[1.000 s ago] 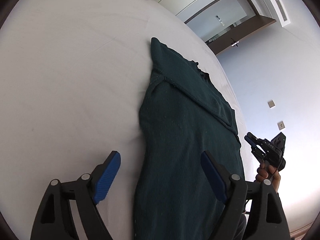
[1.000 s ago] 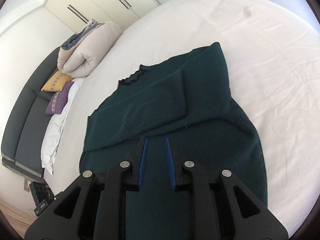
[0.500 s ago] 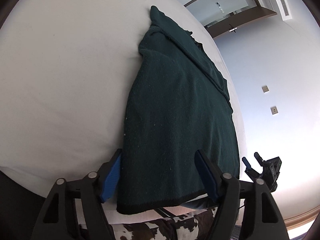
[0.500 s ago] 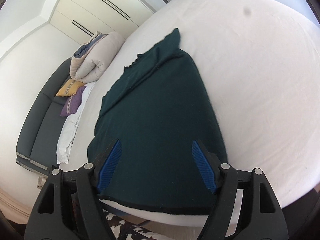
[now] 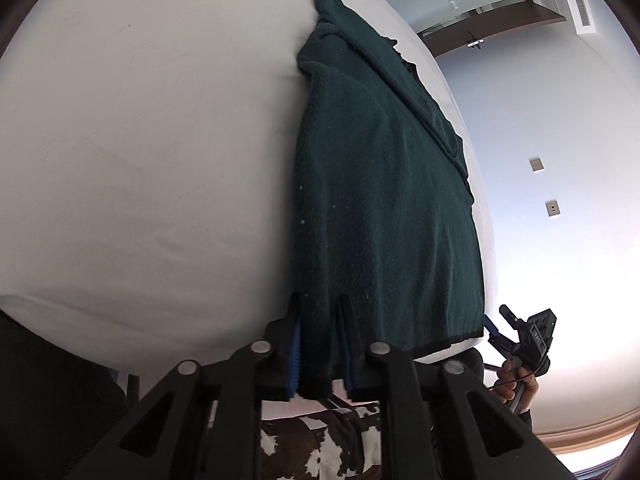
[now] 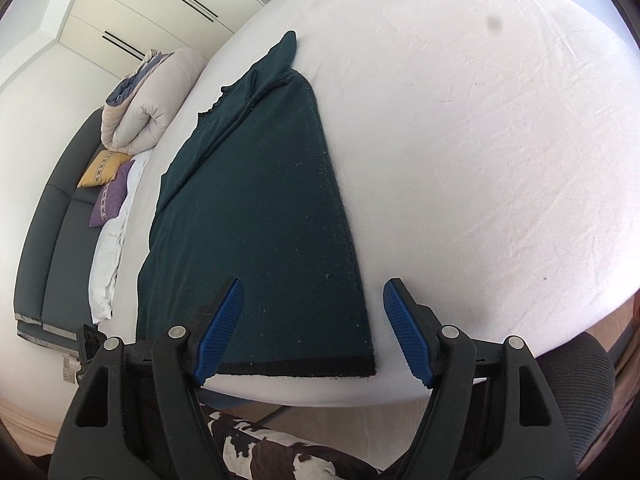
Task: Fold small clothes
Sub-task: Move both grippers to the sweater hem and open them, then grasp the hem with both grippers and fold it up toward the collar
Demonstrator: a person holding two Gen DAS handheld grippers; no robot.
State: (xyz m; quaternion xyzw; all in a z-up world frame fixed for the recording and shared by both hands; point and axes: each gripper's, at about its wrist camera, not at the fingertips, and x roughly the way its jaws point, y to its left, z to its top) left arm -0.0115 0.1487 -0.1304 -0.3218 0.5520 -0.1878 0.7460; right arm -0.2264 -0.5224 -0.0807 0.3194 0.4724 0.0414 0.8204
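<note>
A dark green knit sweater [image 5: 380, 184] lies lengthwise on the white bed [image 5: 140, 140], sleeves folded in, its hem at the near edge. My left gripper [image 5: 318, 354] is shut on the hem's left corner. The sweater also shows in the right wrist view [image 6: 260, 216]. My right gripper [image 6: 310, 330] is open, its blue pads on either side of the hem's right corner [image 6: 360, 368], just above the bed's edge. The right gripper also shows in the left wrist view [image 5: 508, 324], past the hem's far corner.
A rolled duvet [image 6: 148, 100], yellow and purple cushions [image 6: 108, 184] and a dark sofa [image 6: 48, 240] are at the left in the right wrist view. A cow-pattern rug [image 6: 280, 452] lies below the bed's edge. A black chair [image 6: 576, 380] is at the right.
Both grippers drew back to the sweater's hem at the bed's edge. My left gripper closed on the hem's left corner. My right gripper, shut one second ago, opened.
</note>
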